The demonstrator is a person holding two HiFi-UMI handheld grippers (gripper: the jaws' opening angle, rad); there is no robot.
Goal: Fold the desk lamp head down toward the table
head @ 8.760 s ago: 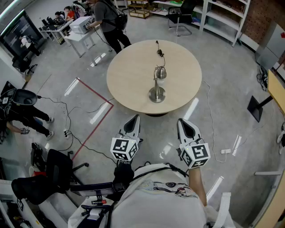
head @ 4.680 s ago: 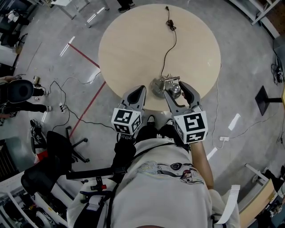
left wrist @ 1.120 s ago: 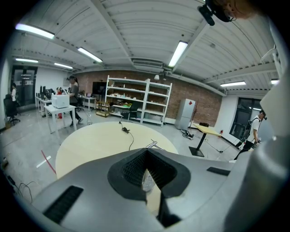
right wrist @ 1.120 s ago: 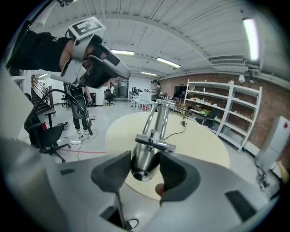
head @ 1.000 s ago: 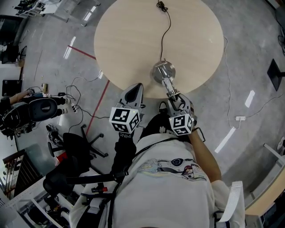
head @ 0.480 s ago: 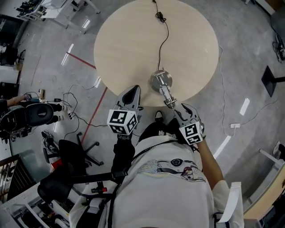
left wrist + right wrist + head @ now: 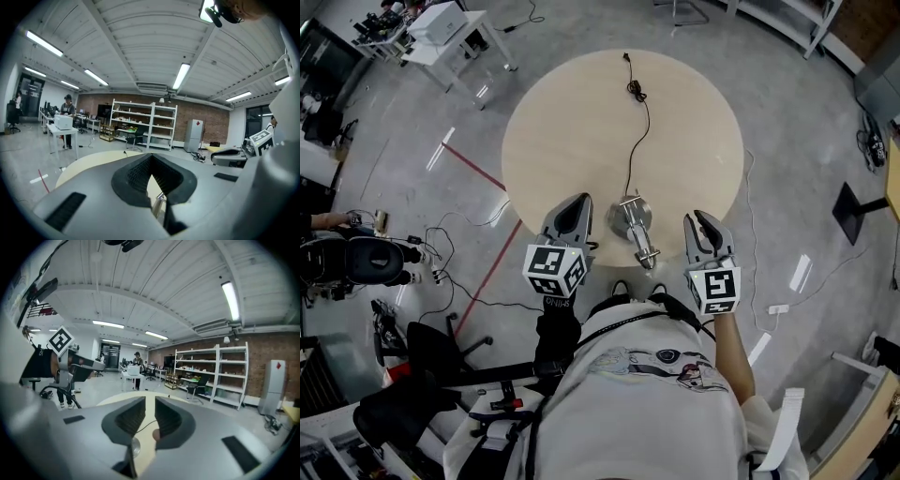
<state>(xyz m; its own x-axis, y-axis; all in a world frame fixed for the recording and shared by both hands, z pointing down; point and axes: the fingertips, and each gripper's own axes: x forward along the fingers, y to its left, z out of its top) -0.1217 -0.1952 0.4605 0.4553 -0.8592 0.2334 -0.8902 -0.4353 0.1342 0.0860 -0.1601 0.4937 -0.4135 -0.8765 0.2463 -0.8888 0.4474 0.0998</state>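
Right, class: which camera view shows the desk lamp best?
The head view: the whole desk lamp, base, arm and head, shows on the round table. The left gripper view catches only a sliver of its metal; the right gripper view only part of its base.

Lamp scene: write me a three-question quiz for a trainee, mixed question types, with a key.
1. True or false: the right gripper holds the lamp.
2. Where on the table does the lamp stand? A: at the centre. B: on the near side, close to the person. C: at the far edge.
3. Fill in: the lamp's ___ runs across the table, away from the person.

Key: 1 false; 2 B; 3 cord.
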